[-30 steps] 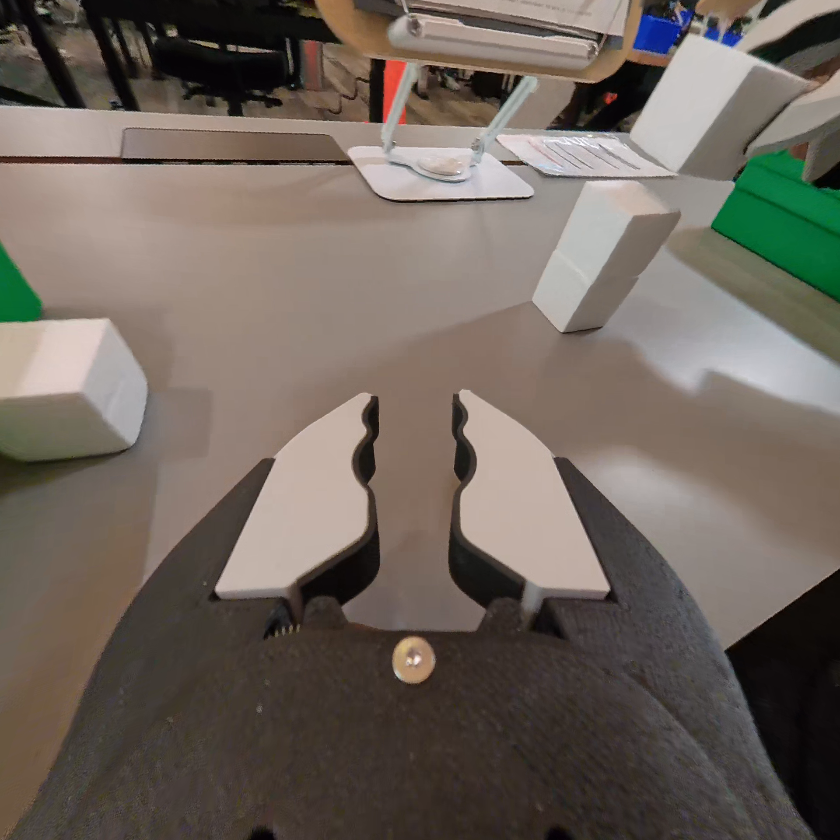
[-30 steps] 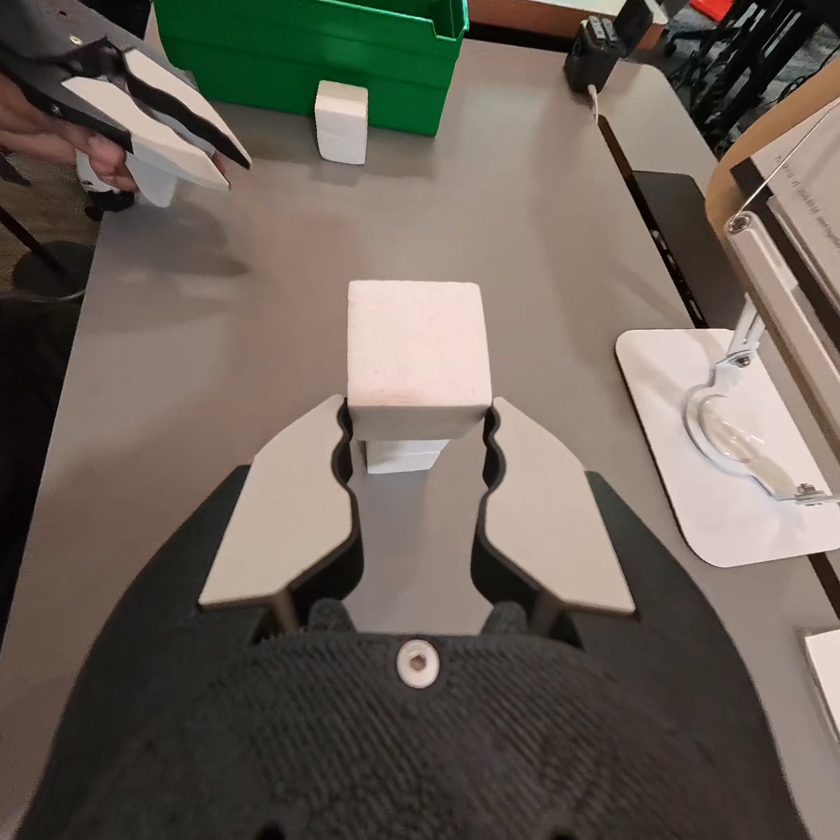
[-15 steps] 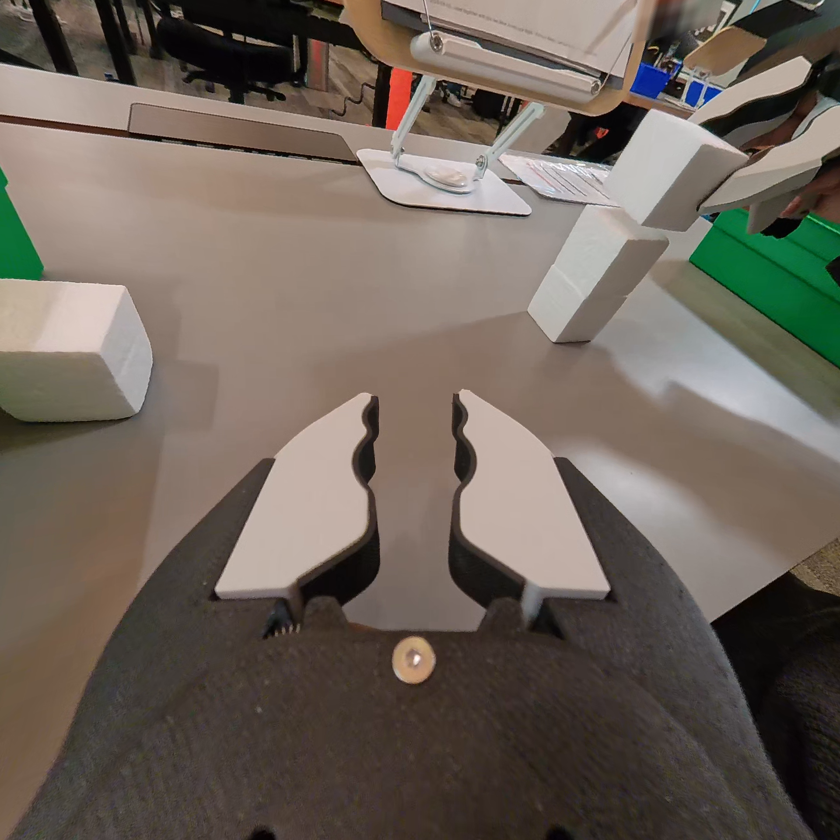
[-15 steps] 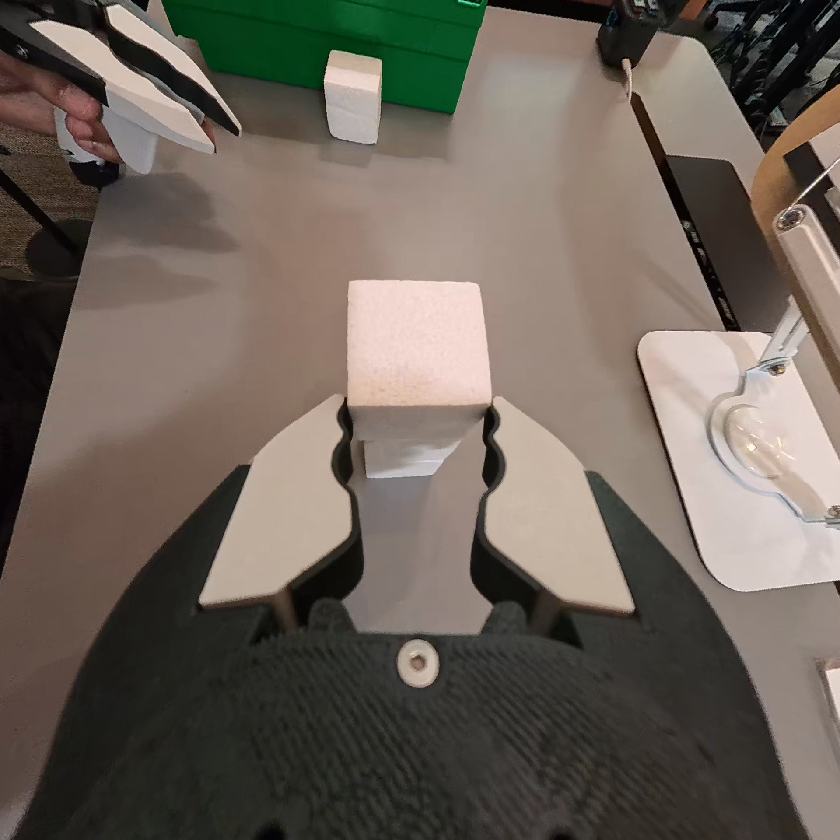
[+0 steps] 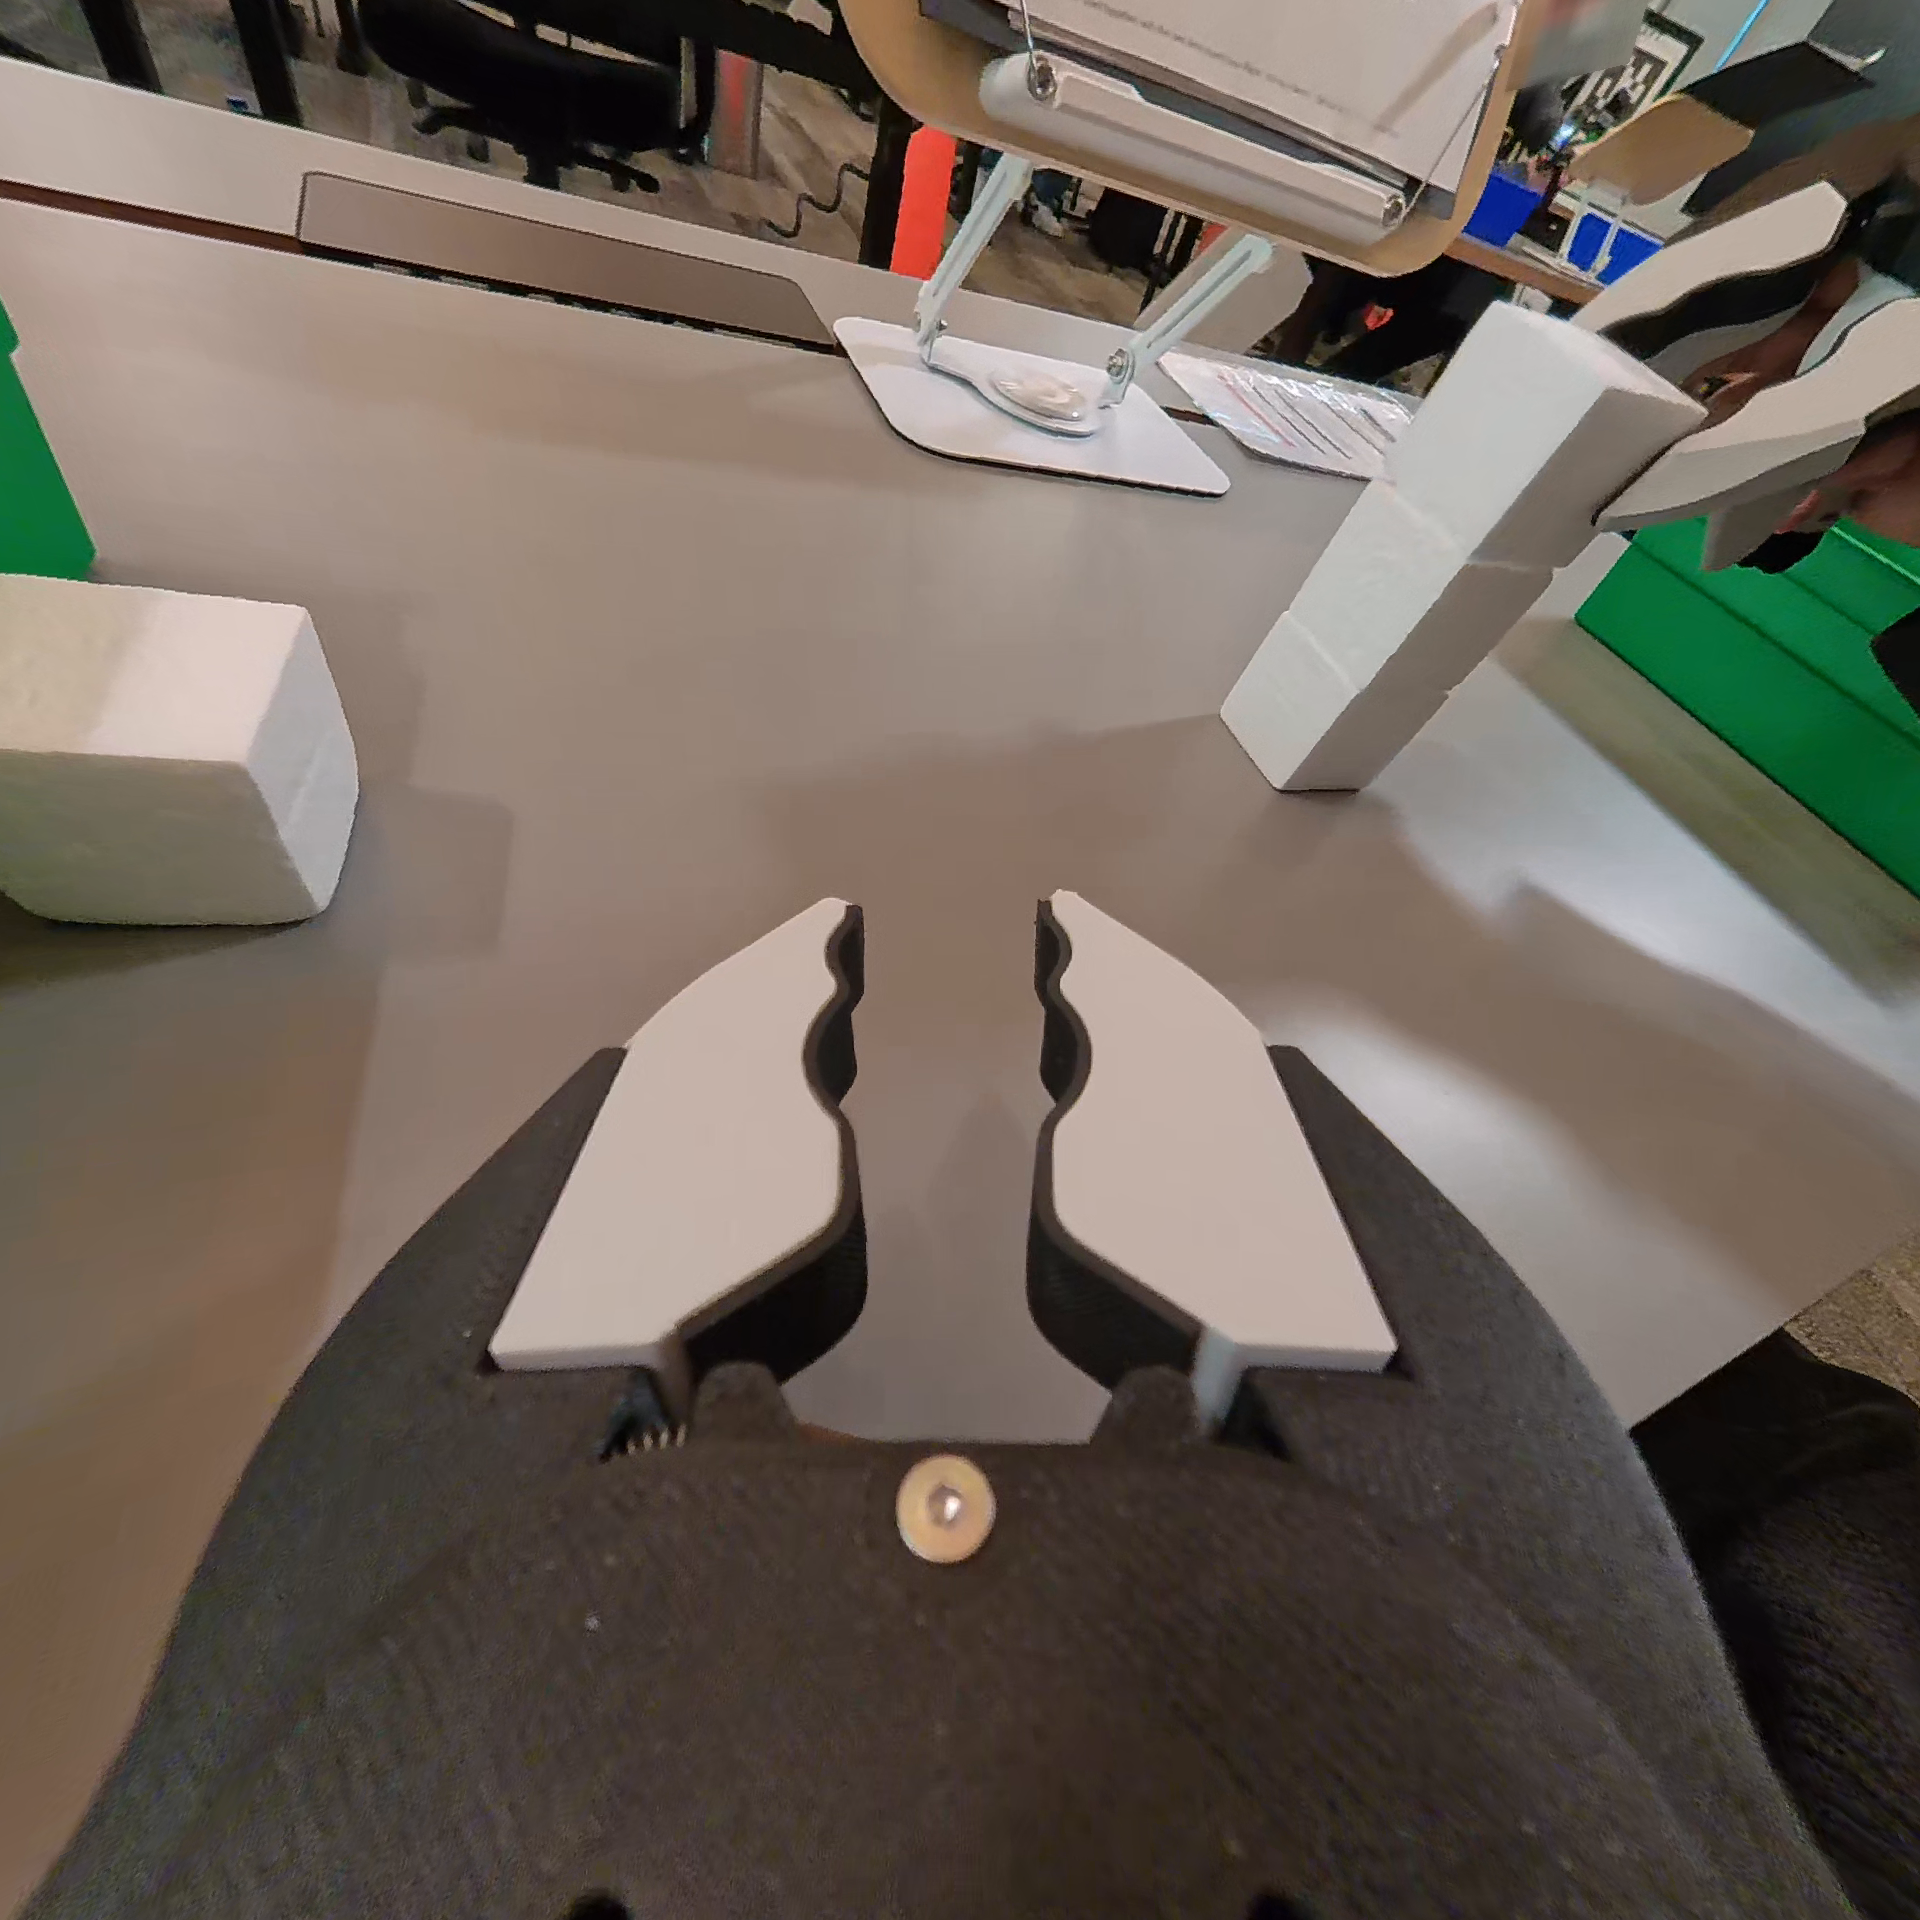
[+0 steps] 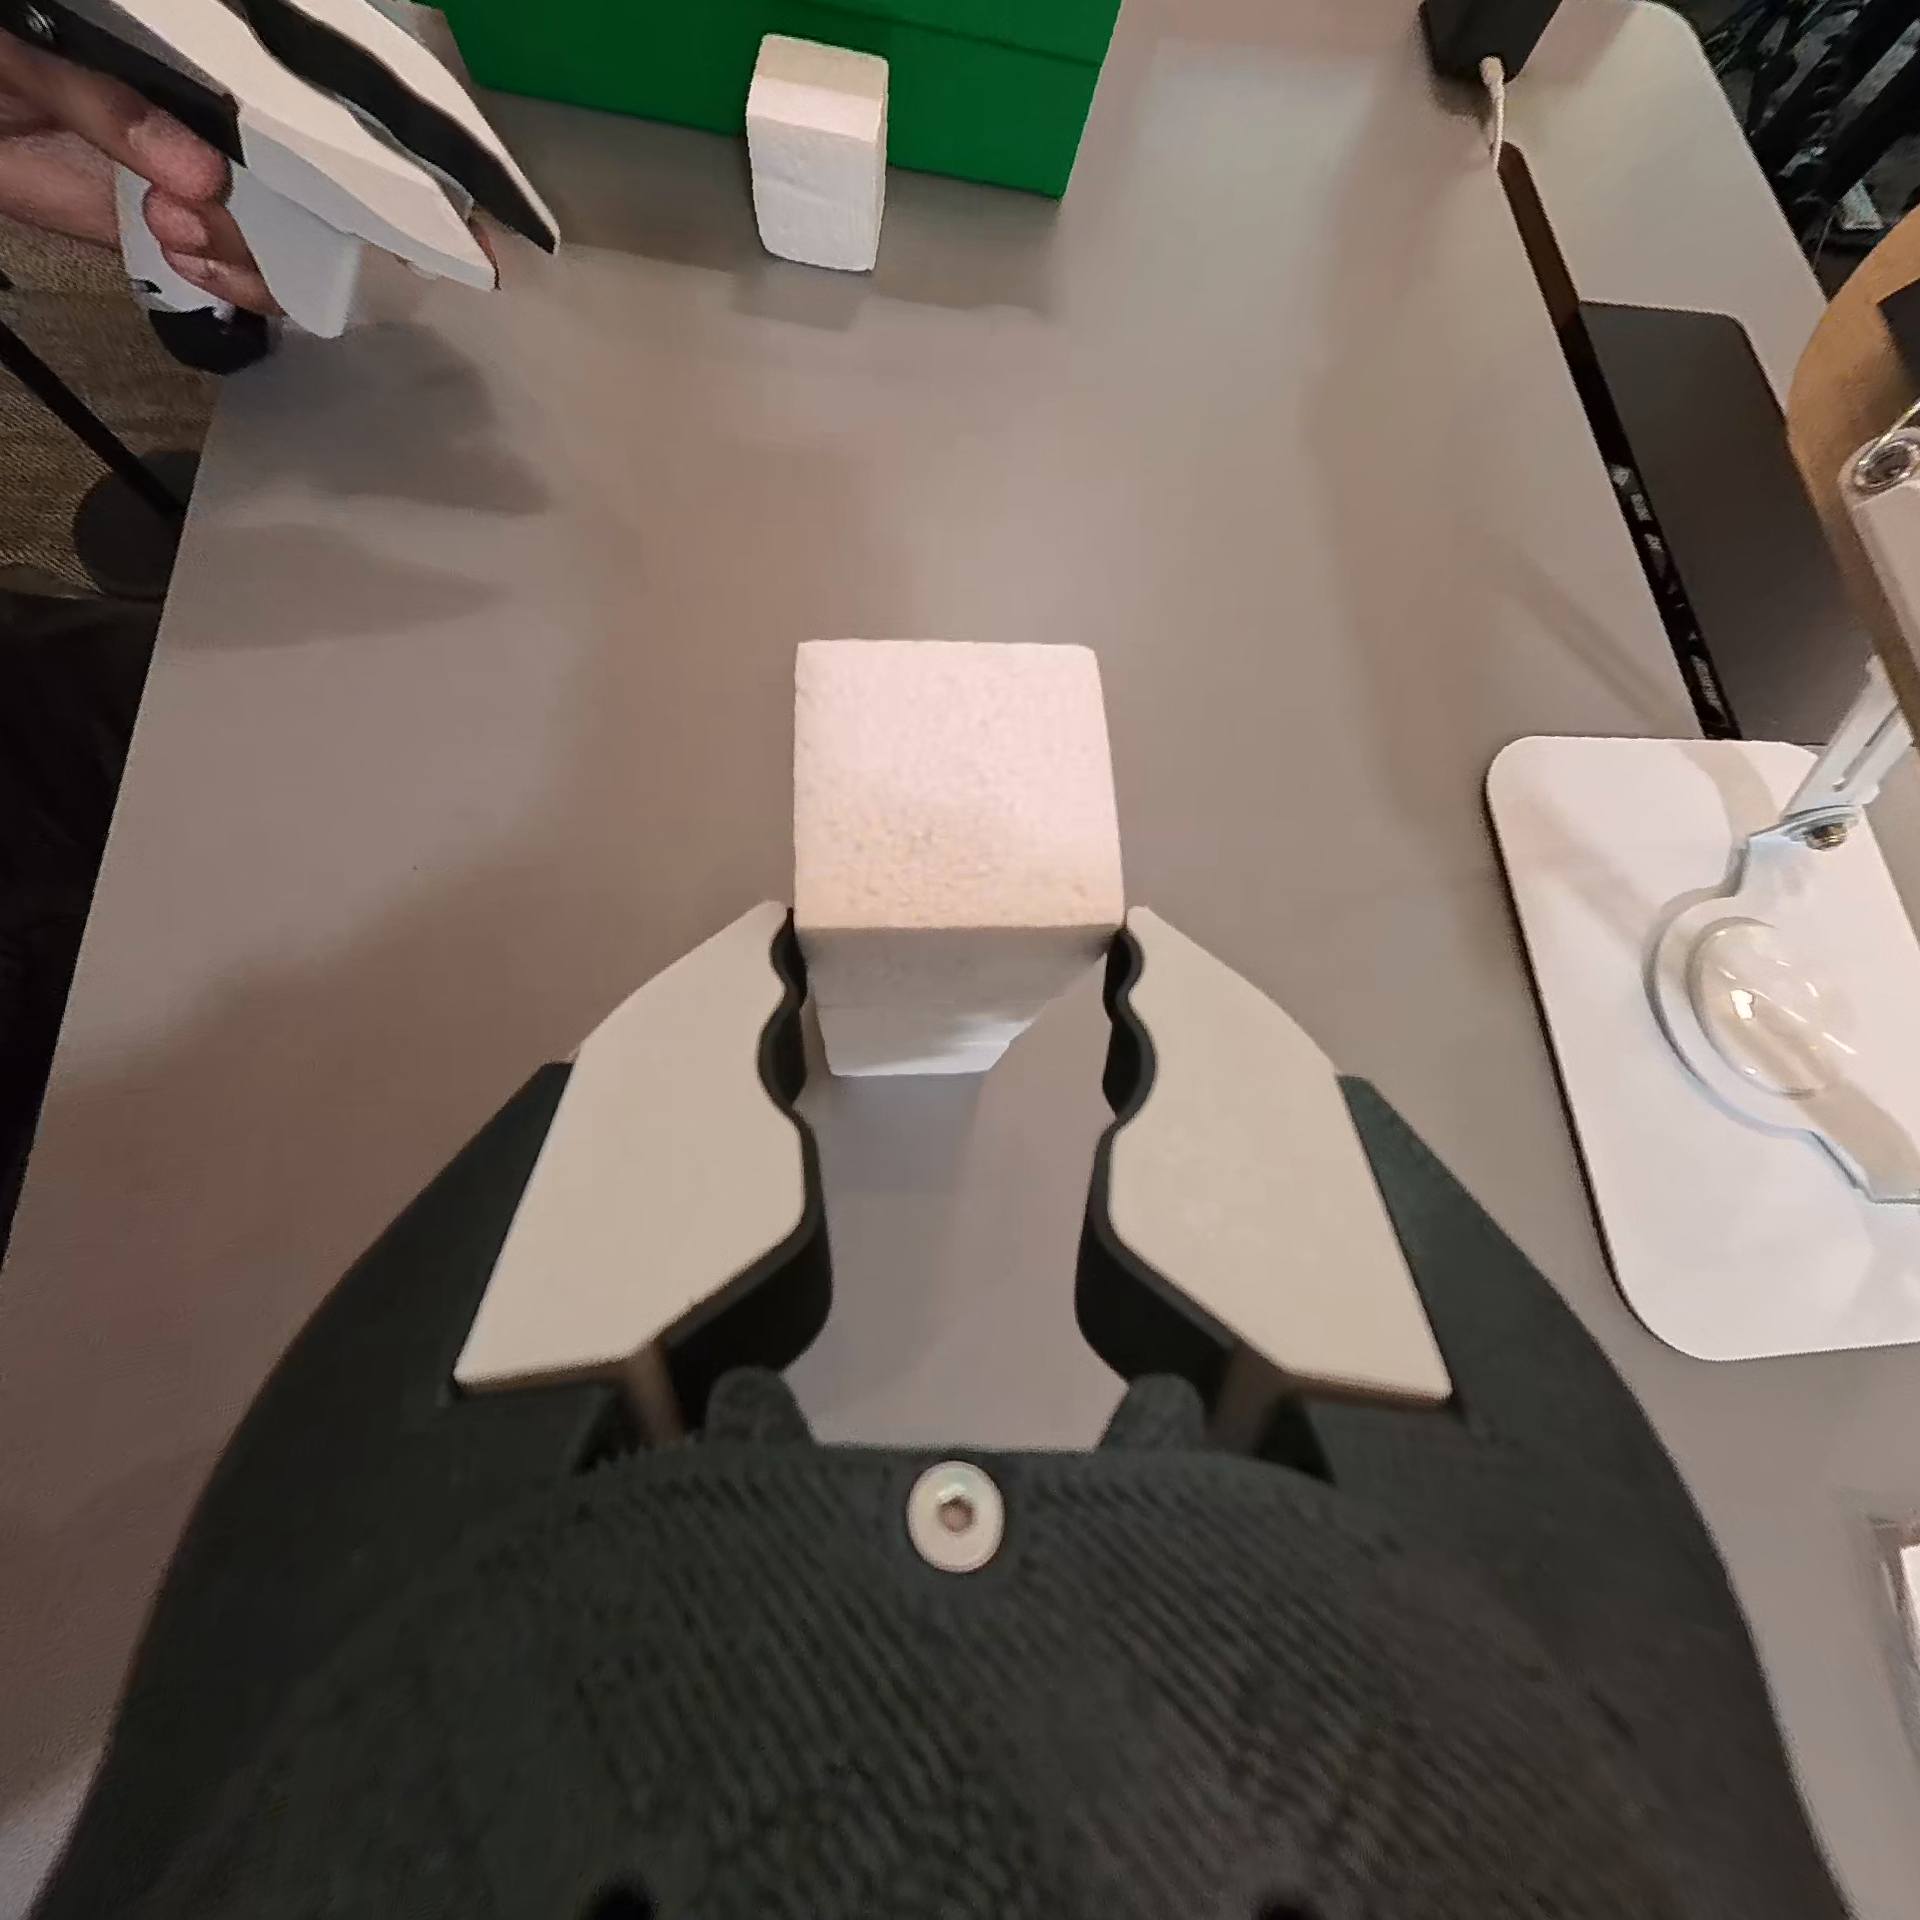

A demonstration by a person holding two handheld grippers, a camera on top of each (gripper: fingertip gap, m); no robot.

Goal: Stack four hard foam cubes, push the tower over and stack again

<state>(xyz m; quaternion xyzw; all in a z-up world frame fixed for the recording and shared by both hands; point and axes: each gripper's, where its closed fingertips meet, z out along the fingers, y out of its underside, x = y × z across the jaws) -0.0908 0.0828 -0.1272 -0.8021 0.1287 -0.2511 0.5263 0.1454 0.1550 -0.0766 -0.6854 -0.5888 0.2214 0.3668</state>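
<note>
Off to the left of my left tool (image 5: 948, 925) a white foam block (image 5: 171, 764) lay on the grey surface (image 5: 675, 623), just before a green bin (image 5: 36, 468). That tool hung empty, its fingers parted, nothing between them. Ahead stood a white stand base (image 5: 1039, 436). To its right, my right tool (image 6: 956, 925) was clamped on the top foam block (image 6: 951, 779), which sat on a stack of foam blocks (image 5: 1351, 665), touching the one beneath. Right of that tool lay the same base, and beyond the stack another green bin (image 5: 1766, 665).
</note>
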